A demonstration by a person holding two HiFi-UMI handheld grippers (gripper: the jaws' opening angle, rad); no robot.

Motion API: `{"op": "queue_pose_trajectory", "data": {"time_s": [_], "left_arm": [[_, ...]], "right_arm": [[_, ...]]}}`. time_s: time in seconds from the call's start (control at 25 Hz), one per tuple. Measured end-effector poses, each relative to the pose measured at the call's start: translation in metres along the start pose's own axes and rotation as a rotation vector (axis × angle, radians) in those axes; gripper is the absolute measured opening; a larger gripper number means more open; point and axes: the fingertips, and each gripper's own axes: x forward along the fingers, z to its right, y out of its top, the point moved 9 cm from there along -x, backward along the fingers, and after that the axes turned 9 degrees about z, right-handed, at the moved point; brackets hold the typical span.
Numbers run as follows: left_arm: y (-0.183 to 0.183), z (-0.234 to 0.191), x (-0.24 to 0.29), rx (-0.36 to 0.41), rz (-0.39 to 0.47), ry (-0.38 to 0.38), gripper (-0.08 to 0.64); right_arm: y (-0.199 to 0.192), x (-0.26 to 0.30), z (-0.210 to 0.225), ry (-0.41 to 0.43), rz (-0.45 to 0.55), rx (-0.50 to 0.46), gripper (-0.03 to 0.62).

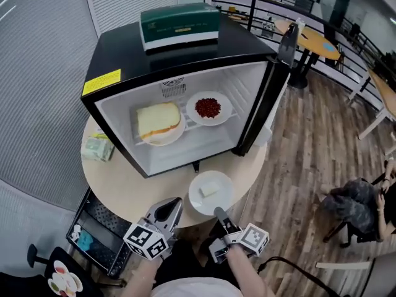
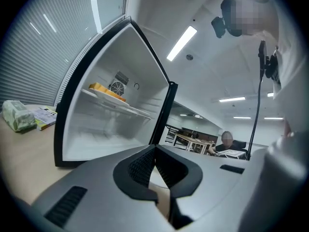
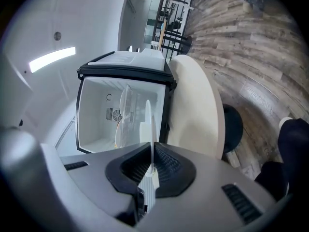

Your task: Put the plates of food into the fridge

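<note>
Your right tool (image 1: 218, 213) pinches only the rim of the plate (image 1: 198, 202), and your left tool (image 1: 173, 204) is clenched empty, so a tilt could slide the white food (image 1: 208, 190) off.

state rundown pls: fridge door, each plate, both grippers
fridge door: open
sandwich plate: on fridge shelf, left
red-food plate: on fridge shelf, right
third plate: outside fridge, rim clamped
right gripper: shut on third plate
left gripper: shut, empty
</note>
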Motion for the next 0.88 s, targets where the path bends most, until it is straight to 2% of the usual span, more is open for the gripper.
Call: {"op": "queue_pose_trajectory", "data": {"time_s": [0.16,0.56,0.72,0.88], "left_arm": [[-0.002,0.009,0.019,0.005,-0.010,-0.023,0.005],[-0.005,0.005,0.029,0.009,-0.020,0.004,0.005],[-0.002,-0.001,0.034,0.020,-0.017,0.016,0.005],[0.002,-0.009,0.042,0.027,-0.005,0.027,0.005]], "right_arm": [[0.018,0.000,-0.004,0.030,0.011,-0.001,0.018],[0.026,0.012,0.000,0.010,-0.017,0.049,0.018],[0.030,0.031,0.001,-0.017,-0.023,0.080,0.018],[0.038,0.065,-0.001,-0.038,-0.048,0.052,0.018]]}}
